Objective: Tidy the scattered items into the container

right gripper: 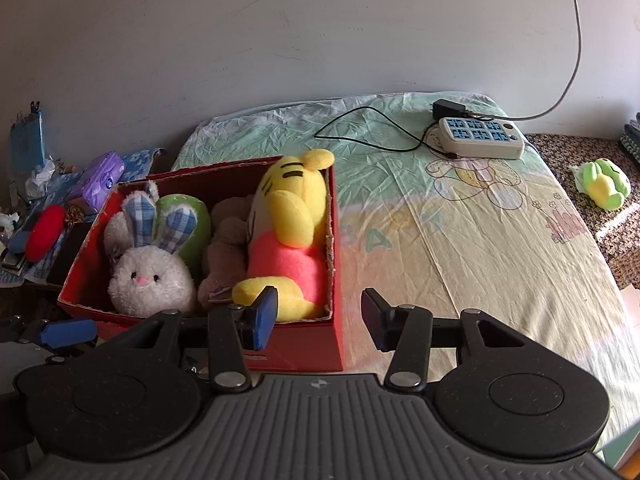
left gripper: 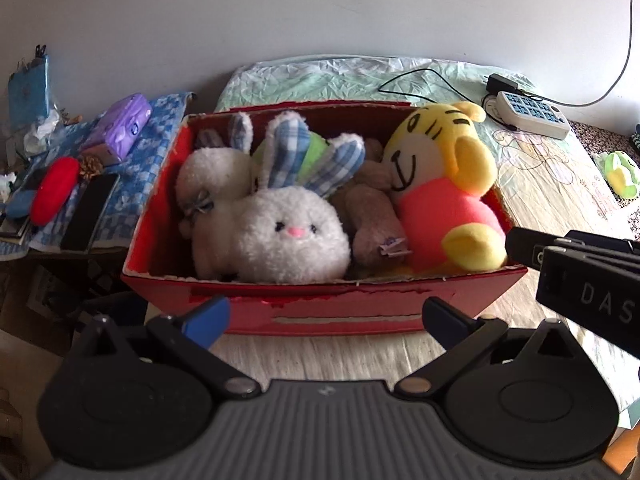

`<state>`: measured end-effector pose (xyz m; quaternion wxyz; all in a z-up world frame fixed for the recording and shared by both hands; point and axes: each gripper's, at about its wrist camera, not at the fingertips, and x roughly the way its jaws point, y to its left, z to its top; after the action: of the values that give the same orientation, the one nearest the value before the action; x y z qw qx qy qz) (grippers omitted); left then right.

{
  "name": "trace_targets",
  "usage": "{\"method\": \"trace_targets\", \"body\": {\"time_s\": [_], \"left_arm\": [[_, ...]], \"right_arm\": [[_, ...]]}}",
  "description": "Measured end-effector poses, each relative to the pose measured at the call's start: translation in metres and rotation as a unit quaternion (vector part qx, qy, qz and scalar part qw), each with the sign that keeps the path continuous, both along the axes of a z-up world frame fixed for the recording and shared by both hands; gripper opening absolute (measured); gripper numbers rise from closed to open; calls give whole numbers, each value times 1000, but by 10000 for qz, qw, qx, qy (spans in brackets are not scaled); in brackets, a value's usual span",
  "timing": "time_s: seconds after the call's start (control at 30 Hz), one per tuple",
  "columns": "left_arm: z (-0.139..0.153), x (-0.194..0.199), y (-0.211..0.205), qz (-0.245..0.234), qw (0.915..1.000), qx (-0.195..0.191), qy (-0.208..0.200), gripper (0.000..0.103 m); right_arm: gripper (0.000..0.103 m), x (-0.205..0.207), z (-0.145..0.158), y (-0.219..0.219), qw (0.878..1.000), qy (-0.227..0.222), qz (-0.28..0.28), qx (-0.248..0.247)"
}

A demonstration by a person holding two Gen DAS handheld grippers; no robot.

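My left gripper [left gripper: 326, 316] and right gripper [right gripper: 318, 318], angled down at the red box [left gripper: 340, 310], stand wide and empty.

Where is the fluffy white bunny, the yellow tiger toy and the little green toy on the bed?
Fluffy white plush bunny [left gripper: 294, 236]: left wrist view, on its face.
Yellow plush tiger in pink [right gripper: 290, 216]: right wrist view, on its yellow arm.
Small green and yellow plush toy [right gripper: 604, 186]: right wrist view, on its body.

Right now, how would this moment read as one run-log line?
red box: holds bunny, tiger | left gripper: open, empty | right gripper: open, empty | green toy: outside
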<state>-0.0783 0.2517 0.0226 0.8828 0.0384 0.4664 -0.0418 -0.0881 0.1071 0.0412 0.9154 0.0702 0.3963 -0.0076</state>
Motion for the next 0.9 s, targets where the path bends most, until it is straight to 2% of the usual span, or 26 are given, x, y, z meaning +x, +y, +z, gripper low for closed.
{"method": "trace_targets", "body": {"time_s": [0.43,0.9], "left_arm": [[10,14,40,273,9995,96,-125,102],[17,33,60,217,9993,206,-244,102]], "right_arm": [[50,11,7,36,9997,-109,235,42],[51,27,12,57,9996,-156,247,23]]}}
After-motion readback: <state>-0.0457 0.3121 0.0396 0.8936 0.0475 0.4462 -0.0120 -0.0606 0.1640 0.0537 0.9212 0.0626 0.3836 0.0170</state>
